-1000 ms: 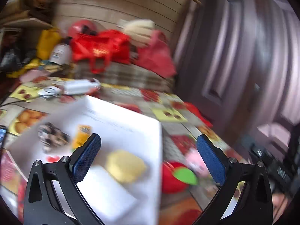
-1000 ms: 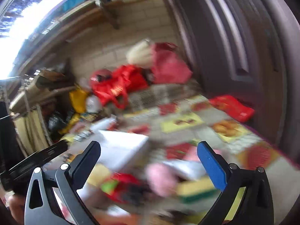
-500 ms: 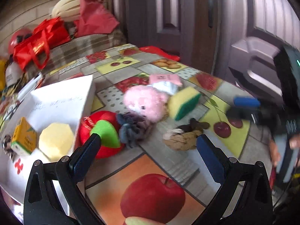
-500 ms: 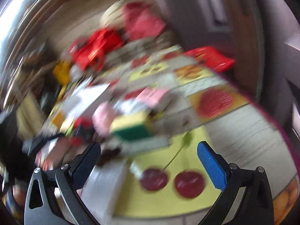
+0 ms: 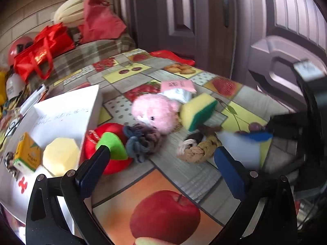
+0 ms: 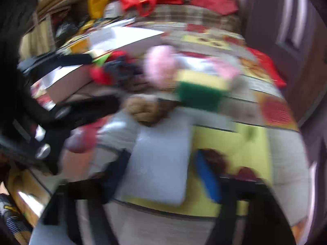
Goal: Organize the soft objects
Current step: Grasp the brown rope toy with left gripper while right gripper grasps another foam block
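- White foam pad (image 6: pixel 161 163) flat on tablecloth (image 5: pixel 169 175), near edge, atop yellow cherry square.
- Right gripper (image 6: pixel 161 175) down over pad, jaws closing, pad between them; view too blurred to tell whether fingers (image 6: pixel 208 179) press on it yet.
- Same pad (image 5: pixel 239 149) in left wrist view: pale smear beside blue fingertip of right gripper (image 5: pixel 255 137).
- Left gripper (image 5: pixel 161 169) spread wide, nothing between jaws, above bare cloth with apple print.
- Soft things in loose cluster at mid-table:
- Pink plush toy (image 5: pixel 155 112) at centre, touching yellow-and-green sponge (image 5: pixel 198 110) on its right.
- Grey-blue knotted rope (image 5: pixel 141 140) just in front of plush, against red ball (image 5: pixel 108 143) with green patch.
- Tan braided rope (image 5: pixel 198 149) in front of sponge, just beside white pad.
- Pink packet (image 5: pixel 177 85) and crumpled white wrapper (image 5: pixel 177 94) behind plush.
- White box (image 5: pixel 67 112) at left, open, touching red ball on one side.
- Inside box: pale yellow sponge (image 5: pixel 59 155), small yellow carton (image 5: pixel 27 153), spotted dark item at far left, too small to identify.
- Red bags (image 5: pixel 40 51) and folded cloth heaped at far end of table, well apart from cluster.
- Dark panelled door (image 5: pixel 184 16) behind.
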Tool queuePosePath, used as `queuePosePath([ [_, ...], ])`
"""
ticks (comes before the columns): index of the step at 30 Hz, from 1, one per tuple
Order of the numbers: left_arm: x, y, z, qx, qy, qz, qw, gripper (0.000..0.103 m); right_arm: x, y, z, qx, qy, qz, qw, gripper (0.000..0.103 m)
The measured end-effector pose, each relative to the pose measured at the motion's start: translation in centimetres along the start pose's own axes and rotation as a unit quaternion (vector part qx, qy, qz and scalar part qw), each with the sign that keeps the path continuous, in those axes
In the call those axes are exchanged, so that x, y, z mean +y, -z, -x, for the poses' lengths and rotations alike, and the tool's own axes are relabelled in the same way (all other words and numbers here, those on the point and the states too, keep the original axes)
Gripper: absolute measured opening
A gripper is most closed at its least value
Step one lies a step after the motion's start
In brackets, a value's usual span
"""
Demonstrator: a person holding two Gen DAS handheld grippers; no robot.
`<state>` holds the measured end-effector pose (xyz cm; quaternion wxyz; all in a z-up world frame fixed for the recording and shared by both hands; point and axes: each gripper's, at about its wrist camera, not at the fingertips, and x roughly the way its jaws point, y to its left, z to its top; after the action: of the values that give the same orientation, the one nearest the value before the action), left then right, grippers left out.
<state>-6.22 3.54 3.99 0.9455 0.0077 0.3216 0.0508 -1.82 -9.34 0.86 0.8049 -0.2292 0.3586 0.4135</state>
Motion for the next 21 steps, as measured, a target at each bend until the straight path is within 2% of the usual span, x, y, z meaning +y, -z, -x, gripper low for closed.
queuePosePath([
  [1,-0.3,-0.1,-0.2,0.004,0.004,-0.007,1.0,0.103,-1.7,0.3,0.3,0.002,0.021,-0.011,1.0,0.051],
  [5,-1.9,-0.7,-1.6,0.022,0.023,-0.035,0.9989,0.103,-5.9,1.0,1.3,-0.007,0.041,-0.065,0.997,0.051],
  [10,-3.9,-1.7,-4.5,0.068,0.043,-0.06,0.995,0.1,-9.2,0.9,3.2,-0.062,0.041,-0.148,0.986,0.051],
  [12,-4.3,-1.8,-5.7,0.09,0.041,-0.063,0.9931,0.075,-9.3,0.6,3.5,-0.083,0.029,-0.169,0.982,0.051],
  [13,-4.5,-1.8,-6.6,0.109,0.04,-0.065,0.9911,0.056,-9.5,0.5,3.7,-0.097,0.018,-0.181,0.978,0.051],
  [14,-4.4,-1.9,-6.6,0.11,0.057,-0.058,0.9907,0.04,-9.6,0.2,3.8,-0.111,0.008,-0.192,0.975,0.051],
  [15,-4.1,-2.0,-6.6,0.108,0.068,-0.049,0.9906,0.039,-9.6,0.1,4.3,-0.136,-0.005,-0.205,0.969,0.051],
  [18,-3.9,-2.0,-6.2,0.099,0.059,-0.044,0.9923,0.035,-8.7,-0.8,4.9,-0.193,-0.017,-0.214,0.957,0.051],
  [21,-3.5,-1.9,-4.3,0.056,0.05,-0.034,0.9966,0.035,-6.8,-1.5,5.0,-0.251,-0.017,-0.212,0.944,0.051],
])
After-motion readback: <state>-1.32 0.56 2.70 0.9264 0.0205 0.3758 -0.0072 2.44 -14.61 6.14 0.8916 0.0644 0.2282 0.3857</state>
